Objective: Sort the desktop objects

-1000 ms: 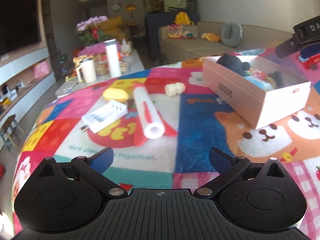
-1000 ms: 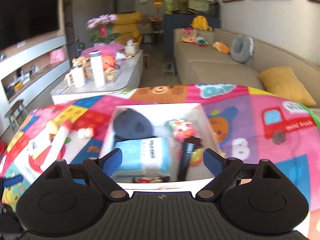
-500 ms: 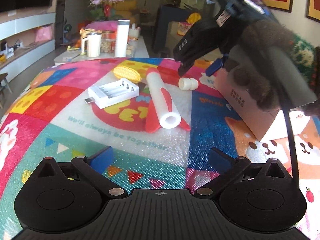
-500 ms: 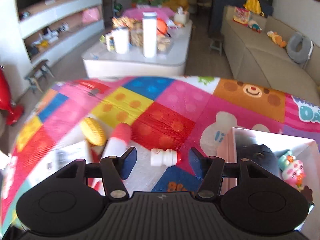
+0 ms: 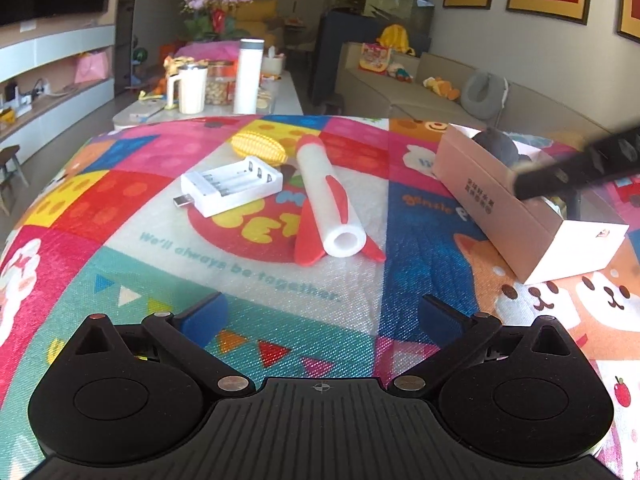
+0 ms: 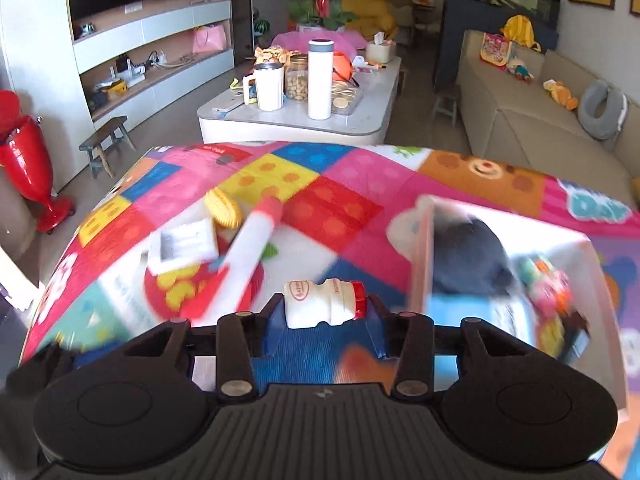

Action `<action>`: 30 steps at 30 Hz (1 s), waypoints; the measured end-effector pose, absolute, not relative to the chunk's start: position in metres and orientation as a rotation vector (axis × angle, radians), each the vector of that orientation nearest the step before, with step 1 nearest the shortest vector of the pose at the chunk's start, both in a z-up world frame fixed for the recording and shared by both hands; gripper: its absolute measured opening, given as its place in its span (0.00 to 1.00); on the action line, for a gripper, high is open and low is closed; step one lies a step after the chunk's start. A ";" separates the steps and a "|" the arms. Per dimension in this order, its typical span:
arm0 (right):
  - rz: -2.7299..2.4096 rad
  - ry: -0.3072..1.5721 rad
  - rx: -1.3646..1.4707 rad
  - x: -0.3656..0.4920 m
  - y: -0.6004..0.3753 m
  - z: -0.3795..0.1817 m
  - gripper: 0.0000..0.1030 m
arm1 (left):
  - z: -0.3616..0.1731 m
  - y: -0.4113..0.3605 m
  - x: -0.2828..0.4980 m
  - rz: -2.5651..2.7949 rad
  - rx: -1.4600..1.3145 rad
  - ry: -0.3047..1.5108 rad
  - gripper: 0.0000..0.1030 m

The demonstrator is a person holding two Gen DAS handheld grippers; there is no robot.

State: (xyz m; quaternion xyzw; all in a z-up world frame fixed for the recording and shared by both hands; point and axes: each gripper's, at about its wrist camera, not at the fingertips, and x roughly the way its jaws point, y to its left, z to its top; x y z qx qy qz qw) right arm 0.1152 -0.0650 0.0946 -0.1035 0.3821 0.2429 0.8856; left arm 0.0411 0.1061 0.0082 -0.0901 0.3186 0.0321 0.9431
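Note:
My right gripper (image 6: 323, 314) is shut on a small white drink bottle with a red cap (image 6: 325, 303), held sideways above the colourful mat. The pink-white box (image 6: 424, 264) lies to its right, holding a dark plush, a blue packet and small toys. My left gripper (image 5: 322, 312) is open and empty, low over the mat's near edge. Ahead of it lie a white and red toy rocket (image 5: 328, 204), a white battery case (image 5: 232, 184) and a yellow toy corn (image 5: 260, 148). The box (image 5: 516, 216) shows at right in the left wrist view.
The right gripper's black body (image 5: 576, 168) crosses above the box in the left wrist view. Beyond the mat stands a white coffee table (image 6: 296, 120) with a mug, jar and flask. A beige sofa (image 6: 532, 128) runs along the right.
My right gripper closed on the small bottle and lifted it off the mat, moving toward the box. My left gripper stayed open and hardly moved.

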 end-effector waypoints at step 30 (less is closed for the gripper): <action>0.157 0.699 -0.004 0.035 -0.206 0.005 0.88 | 0.031 0.015 0.085 -0.264 0.111 0.606 0.71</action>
